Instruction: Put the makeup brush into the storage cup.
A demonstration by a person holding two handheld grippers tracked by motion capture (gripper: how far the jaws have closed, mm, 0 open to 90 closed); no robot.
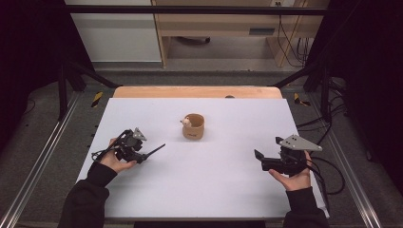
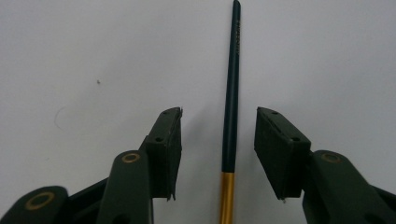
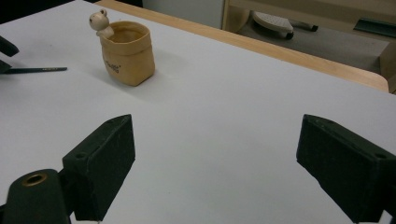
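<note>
The thin dark brush with a gold ferrule lies flat on the white tabletop, to the left of the little tan pouch-shaped cup with a bear figure on its rim. Its long axis runs straight along the left tool, exactly between the two pads, which are half apart and do not touch it yet. I think only a squeeze is missing. The right tool stands wide open and holds nothing, on the cup's far side, well apart from the brush.
</note>
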